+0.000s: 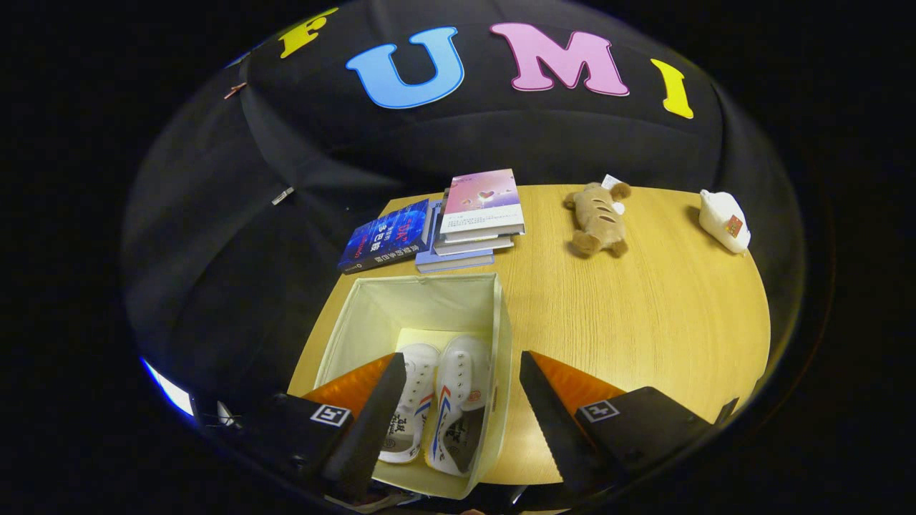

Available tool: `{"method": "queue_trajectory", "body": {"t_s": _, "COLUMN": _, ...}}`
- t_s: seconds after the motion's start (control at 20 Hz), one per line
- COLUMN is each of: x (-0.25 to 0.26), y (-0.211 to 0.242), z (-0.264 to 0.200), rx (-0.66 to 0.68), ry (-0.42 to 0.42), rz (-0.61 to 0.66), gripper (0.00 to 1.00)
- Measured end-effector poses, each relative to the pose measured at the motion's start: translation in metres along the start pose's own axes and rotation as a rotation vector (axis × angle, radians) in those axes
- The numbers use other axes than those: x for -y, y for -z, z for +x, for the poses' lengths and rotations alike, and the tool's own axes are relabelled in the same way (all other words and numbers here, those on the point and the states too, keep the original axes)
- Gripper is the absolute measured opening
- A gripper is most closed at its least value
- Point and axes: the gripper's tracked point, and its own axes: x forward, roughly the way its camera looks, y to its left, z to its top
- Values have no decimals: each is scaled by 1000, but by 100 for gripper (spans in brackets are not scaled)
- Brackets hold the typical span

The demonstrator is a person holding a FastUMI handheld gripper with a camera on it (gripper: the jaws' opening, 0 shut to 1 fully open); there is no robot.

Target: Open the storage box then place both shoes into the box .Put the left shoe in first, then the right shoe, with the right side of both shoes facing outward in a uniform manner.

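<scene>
- The storage box (501,336) is a pale cream fabric cube with soft, straight walls and an open top; it stands on the near left part of the table, directly below the gripper.
- Two white canvas shoes lie side by side on the box floor, toes pointing away: the left-hand shoe (413,408) and the right-hand shoe (458,400), touching or nearly touching along their length. Both have white laces and red-and-blue stripes on the side; the dark insole of the right-hand one shows.
- The gripper (458,411) hangs above the box with its jaws spread wide and holds nothing. One finger sits over the box's left side, overlapping the left-hand shoe in view; the other is outside the box's right wall, over bare table.
- The table (644,322) is light wood grain with a rounded edge.
- Beyond the box, a stack of books (476,222) topped by a pink cover lies flat, with a dark blue book (386,236) just beside it.
- Farther right lie a brown plush toy (597,218) and, well apart near the edge, a white plush toy (724,220).
</scene>
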Motion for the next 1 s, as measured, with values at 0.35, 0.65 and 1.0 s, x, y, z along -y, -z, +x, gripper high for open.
{"method": "queue_trajectory", "body": {"t_s": 0.35, "x": 20, "y": -18, "z": -27, "rx": 101, "ry": -43, "rz": -58, "gripper": 99}}
{"method": "queue_trajectory", "body": {"t_s": 0.65, "x": 56, "y": -47, "z": -60, "rx": 219, "ry": -61, "rz": -165, "gripper": 99}}
{"method": "queue_trajectory", "body": {"t_s": 1.0, "x": 111, "y": -75, "z": -103, "rx": 335, "ry": -1, "rz": -280, "gripper": 99}}
